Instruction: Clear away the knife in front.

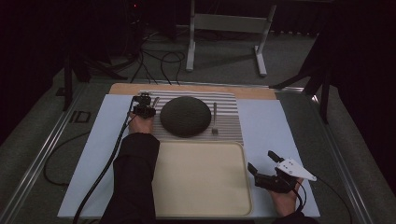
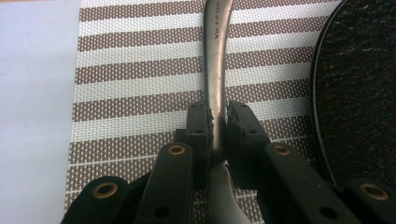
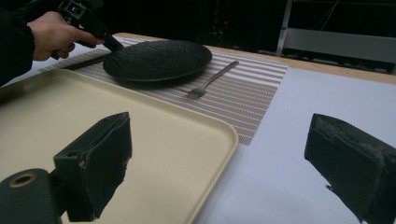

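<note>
Your tray (image 1: 201, 210) sits nearest you, with the striped placemat (image 1: 229, 123) directly behind it. On the placemat, the round plate (image 1: 185, 115) lies centre, a fork (image 1: 215, 119) to its right and a metal utensil handle (image 2: 215, 60) to its left, between your left gripper (image 2: 218, 122) pads. Your right gripper (image 1: 265, 168) rests right of the tray.

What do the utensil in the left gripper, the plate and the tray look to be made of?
Utensil: brushed metal, probably steel; dull grey sheen, stamped lettering. Plate: dark, matt, rough-textured, perhaps stoneware. Tray: smooth cream, likely plastic; rounded moulded rim.
</note>
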Motion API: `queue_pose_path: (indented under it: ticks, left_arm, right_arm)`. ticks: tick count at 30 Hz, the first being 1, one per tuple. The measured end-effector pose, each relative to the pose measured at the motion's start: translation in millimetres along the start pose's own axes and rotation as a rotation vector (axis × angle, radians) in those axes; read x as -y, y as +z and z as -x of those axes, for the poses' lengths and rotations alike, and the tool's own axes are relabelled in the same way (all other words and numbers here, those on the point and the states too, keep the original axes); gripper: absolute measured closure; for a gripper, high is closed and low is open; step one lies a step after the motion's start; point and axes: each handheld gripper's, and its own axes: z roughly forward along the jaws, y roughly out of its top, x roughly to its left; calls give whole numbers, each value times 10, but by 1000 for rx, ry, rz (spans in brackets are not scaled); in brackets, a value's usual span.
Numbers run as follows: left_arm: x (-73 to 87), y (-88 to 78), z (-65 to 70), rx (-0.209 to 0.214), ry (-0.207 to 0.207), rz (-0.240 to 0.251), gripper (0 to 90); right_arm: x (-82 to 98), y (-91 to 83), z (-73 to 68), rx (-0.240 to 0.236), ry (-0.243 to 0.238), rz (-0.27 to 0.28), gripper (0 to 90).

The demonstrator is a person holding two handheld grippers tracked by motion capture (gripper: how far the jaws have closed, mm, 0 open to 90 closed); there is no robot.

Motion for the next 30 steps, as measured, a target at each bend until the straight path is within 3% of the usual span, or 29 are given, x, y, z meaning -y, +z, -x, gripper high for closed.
queue_pose_path:
  ticks: [8, 19, 25, 30]
  left_arm:
    - [14, -6, -34, 21, -57, 12, 805]
    - [3, -157, -103, 17, -50, 24, 805]
    - [-28, -253, -143, 13, -67, 38, 806]
    - [-43, -343, -134, 23, -56, 73, 805]
  right_arm:
    - [0, -13, -4, -2, 0, 1, 76]
    - [4, -11, 24, 4, 14, 1, 75]
    - [1, -20, 21, 4, 13, 9, 75]
    - [1, -10, 18, 4, 11, 4, 75]
